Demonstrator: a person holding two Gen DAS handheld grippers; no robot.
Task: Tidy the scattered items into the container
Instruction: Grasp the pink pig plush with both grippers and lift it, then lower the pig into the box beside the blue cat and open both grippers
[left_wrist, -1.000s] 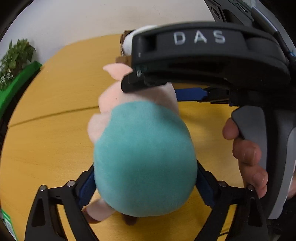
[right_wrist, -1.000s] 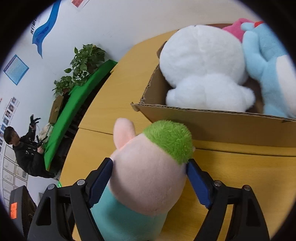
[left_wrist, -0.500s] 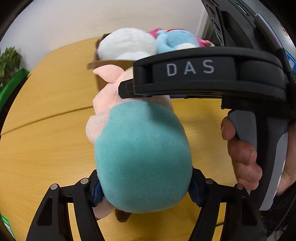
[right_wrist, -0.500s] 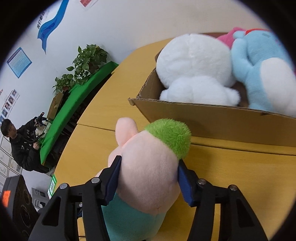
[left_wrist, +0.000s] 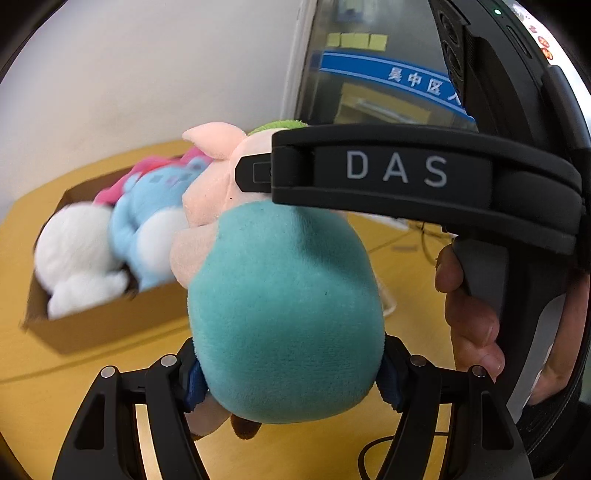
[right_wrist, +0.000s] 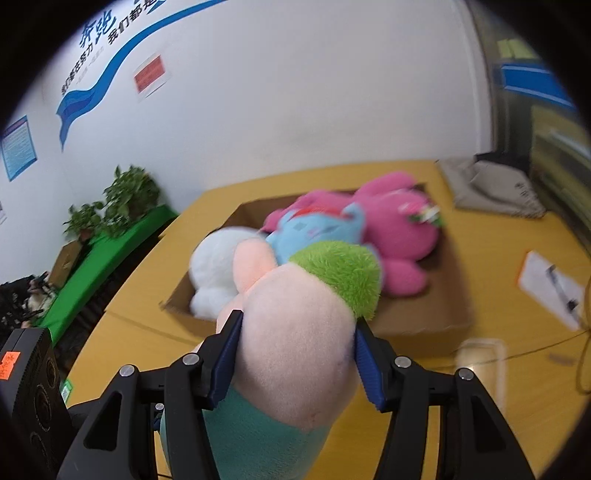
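**Both claws clamped on one plush pig above the desk**

Left wrist view: the left claw (left_wrist: 290, 373) is closed partway on the teal body of the plush pig (left_wrist: 284, 314), its blue pads pressed into the fabric on either side. The pig points away from the camera, pink head and green tuft at the far end, and its feet hang clear of the yellow desk (left_wrist: 55, 387). Across the upper right, the black body of the right claw, lettered "DAS", crosses the pig's head, with a person's hand (left_wrist: 469, 314) wrapped round its grey handle. To the left, beyond the pig, stands the cardboard box (left_wrist: 92, 328) on the desk, blurred. In it lie a white plush (left_wrist: 74, 251), a light-blue plush (left_wrist: 144, 221) beside it, and a pink plush (left_wrist: 122, 184) behind.

Right wrist view: the right claw (right_wrist: 295, 363) grips the pig's (right_wrist: 295, 354) pink head, blue pads set against both sides, jaws about half open around it. The green tuft sits at the top right of the head, and the teal body drops out of frame below. The pig is held in the air in front of the box (right_wrist: 424, 321), not inside it. The box holds the white plush (right_wrist: 210, 266), the light-blue plush (right_wrist: 317, 229) and the pink plush (right_wrist: 399, 236). On the desk (right_wrist: 129, 343) to the right lie a white sheet of paper (right_wrist: 546, 288) and, farther back, a grey cloth bag (right_wrist: 491, 188).
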